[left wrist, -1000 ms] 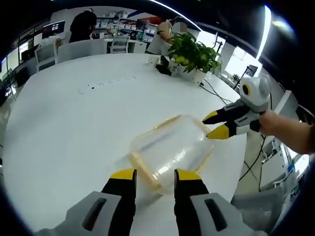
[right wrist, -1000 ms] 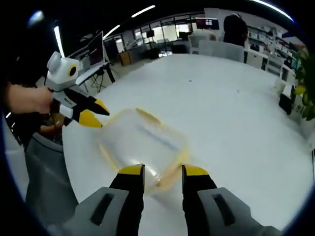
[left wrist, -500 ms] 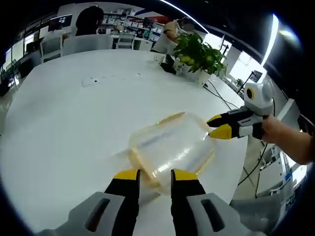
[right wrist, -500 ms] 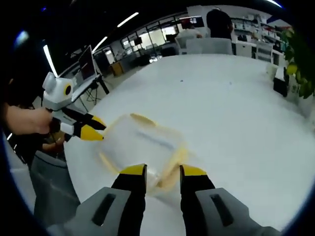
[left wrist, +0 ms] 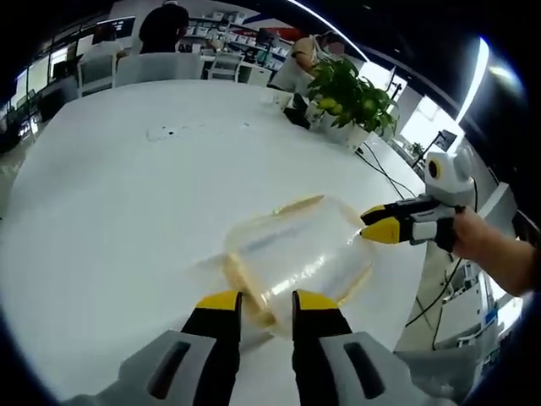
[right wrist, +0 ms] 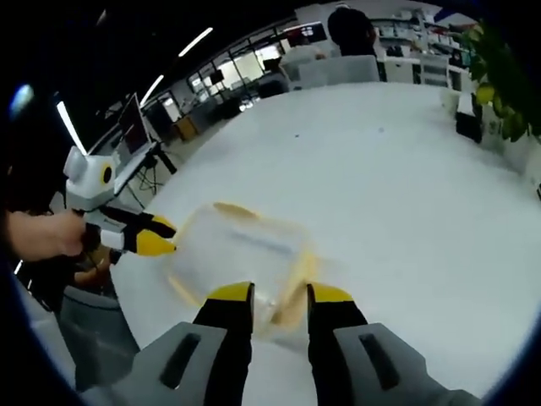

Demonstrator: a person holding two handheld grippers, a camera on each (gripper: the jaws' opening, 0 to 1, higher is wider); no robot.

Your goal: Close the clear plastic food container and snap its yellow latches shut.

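While no writing is legible, both claws (narrowly parted) flank the container (left wrist: 297, 254).

No legible text, label, brand, number or sign found in either view. Faint dark specks on the white tabletop (left wrist: 110, 203) too small to read as characters. Distant screens and shelving in the background too blurred to make out any lettering. No print discernible on the clear container (left wrist: 297, 254) or its yellow latches.
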